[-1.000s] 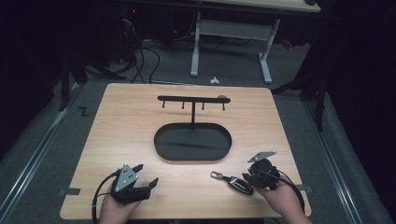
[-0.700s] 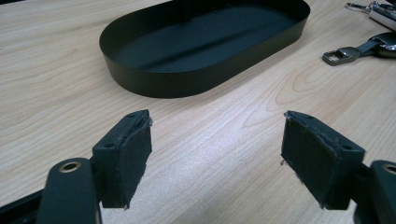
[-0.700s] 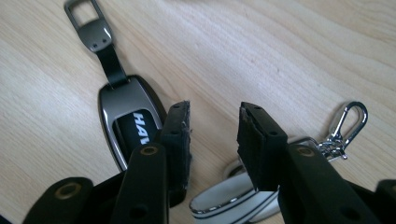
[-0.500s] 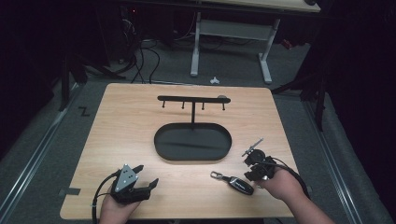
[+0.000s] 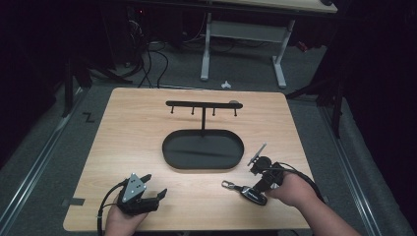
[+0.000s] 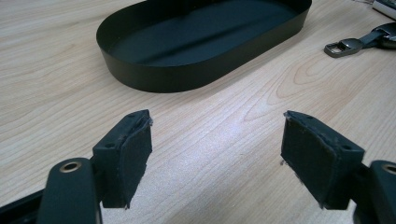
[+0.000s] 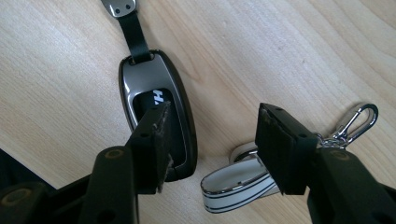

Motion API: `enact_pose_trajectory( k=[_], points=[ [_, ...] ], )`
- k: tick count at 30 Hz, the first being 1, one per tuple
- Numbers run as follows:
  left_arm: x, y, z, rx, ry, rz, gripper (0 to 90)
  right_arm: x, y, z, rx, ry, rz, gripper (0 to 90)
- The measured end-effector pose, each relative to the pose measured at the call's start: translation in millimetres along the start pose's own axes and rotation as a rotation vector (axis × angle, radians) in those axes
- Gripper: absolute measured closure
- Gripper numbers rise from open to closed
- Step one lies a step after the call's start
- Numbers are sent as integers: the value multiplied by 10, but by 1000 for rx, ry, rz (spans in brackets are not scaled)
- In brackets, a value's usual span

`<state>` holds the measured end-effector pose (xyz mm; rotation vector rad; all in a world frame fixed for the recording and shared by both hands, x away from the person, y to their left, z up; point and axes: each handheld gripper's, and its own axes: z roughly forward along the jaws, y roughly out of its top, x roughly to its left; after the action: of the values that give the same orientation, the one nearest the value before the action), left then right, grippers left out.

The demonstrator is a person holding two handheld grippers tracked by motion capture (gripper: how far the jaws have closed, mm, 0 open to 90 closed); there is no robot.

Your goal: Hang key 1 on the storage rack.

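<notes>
Black fob: car key fob (image 7: 156, 112) with a strap and metal buckle (image 7: 120, 6), lying flat near the bench's front-right corner, also in the high view (image 5: 252, 194).
Change, right jaws: right gripper (image 7: 210, 140) has just been opening; jaws now wide apart, nothing pressed between the pads.
Change, right hand: a second ago it sat at the front edge, right of the fob; now it has shifted up and left over it.
Meaning: looks like lining up for a pick, fob not yet gripped.
Fob vs jaws: left jaw overlaps the fob's lower body; most of the fob is left of the gap, so the hand likely needs to shift towards it.
In the gap: white striped key tag (image 7: 238, 184) with silver snap hook (image 7: 357, 121), just beside the fob; risk of grabbing that instead.
Left gripper (image 6: 217, 154): jaws apart, empty, over bare wood near the front-left corner (image 5: 140, 194); unmoved.
Tray: black oval tray (image 5: 169, 155) at bench centre, under the hook rack (image 5: 202, 104); empty.
</notes>
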<state>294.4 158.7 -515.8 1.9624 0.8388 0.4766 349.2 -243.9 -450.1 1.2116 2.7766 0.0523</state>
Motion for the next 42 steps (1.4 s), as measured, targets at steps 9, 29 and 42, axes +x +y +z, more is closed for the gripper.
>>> enact_pose_trajectory(
  k=[9, 29, 42],
  points=[
    [-9, 0, 20, 9, -4, 8, 249, 161, 173, 116, 19, 26, -93, 395],
    [-9, 6, 1, -5, -15, -4, 250, 353, 562, 403, 99, 55, -173, 636],
    [-6, 13, -3, -8, -20, -7, 250, 359, 536, 395, 86, 84, -157, 784]
  ],
)
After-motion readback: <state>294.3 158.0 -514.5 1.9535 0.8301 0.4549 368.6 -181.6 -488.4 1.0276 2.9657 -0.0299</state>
